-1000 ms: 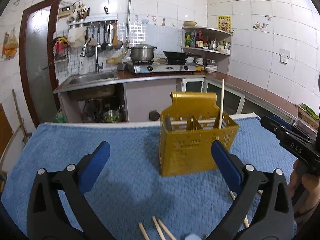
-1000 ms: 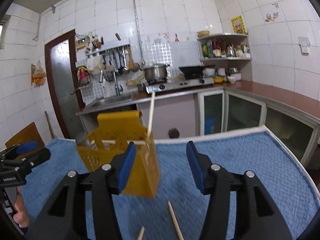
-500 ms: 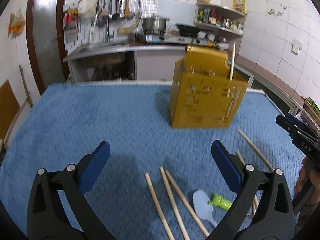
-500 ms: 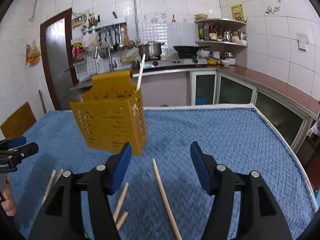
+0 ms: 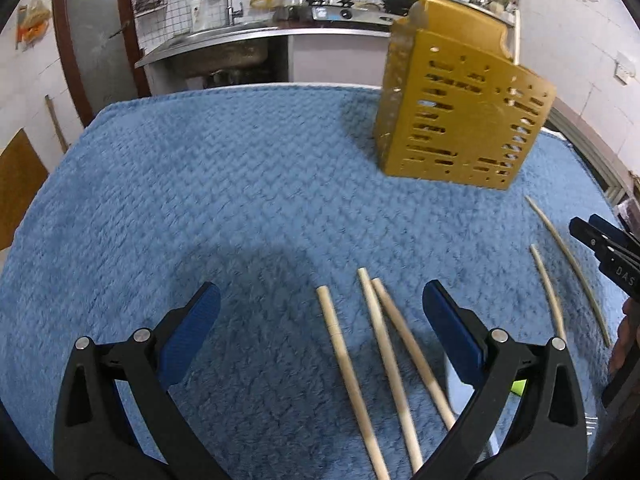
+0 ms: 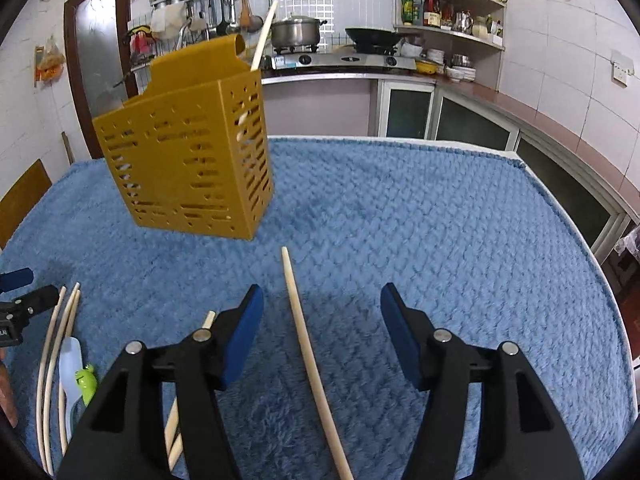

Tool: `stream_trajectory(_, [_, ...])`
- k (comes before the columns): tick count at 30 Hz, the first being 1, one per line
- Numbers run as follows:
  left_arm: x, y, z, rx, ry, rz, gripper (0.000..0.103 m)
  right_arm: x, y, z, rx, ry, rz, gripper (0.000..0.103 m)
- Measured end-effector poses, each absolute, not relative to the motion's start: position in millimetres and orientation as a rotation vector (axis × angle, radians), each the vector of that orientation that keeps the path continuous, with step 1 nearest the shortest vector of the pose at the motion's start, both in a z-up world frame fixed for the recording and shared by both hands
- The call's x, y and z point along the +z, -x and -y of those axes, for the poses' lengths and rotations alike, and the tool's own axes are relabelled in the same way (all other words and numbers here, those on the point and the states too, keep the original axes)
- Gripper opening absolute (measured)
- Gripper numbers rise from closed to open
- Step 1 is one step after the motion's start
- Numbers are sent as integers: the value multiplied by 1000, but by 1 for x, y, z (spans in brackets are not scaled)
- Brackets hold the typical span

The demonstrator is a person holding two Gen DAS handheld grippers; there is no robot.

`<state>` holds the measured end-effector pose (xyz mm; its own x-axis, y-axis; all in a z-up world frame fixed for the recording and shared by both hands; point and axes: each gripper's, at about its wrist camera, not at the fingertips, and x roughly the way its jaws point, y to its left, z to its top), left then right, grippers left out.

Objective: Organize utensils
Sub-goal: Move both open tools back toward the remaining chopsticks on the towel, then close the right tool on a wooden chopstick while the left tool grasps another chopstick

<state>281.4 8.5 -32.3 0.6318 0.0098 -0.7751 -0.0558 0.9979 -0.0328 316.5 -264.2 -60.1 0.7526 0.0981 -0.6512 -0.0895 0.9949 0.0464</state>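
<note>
Both jaws gape with nothing between them: the left hand-held gripper [image 5: 320, 320] hovers over three chopsticks [image 5: 376, 364] lying on the blue-towelled surface [image 5: 200, 200], the right hand-held gripper [image 6: 322, 320] over a single chopstick [image 6: 308, 348]. The yellow utensil holder [image 6: 188, 164] stands beyond, one chopstick [image 6: 262, 36] upright inside.

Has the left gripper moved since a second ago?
Yes. The left gripper has pulled back from the yellow utensil holder and tilted down, bringing the loose chopsticks on the blue towel between its fingers.

"DAS" on the right claw [image 5: 608, 248]
</note>
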Motion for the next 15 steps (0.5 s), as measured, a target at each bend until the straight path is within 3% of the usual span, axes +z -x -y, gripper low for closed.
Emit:
stream_trajectory(4, [-38, -282, -11, 36, 64, -903, 95, -65, -327, 263, 106, -11, -744, 60])
stream_trajectory(9, [-42, -286, -12, 24, 72, -928, 73, -69, -335, 264, 118, -24, -772, 59])
stream_trajectory(15, [-46, -287, -13, 12, 86, -963, 54, -77, -346, 257, 131, -2, -825, 45])
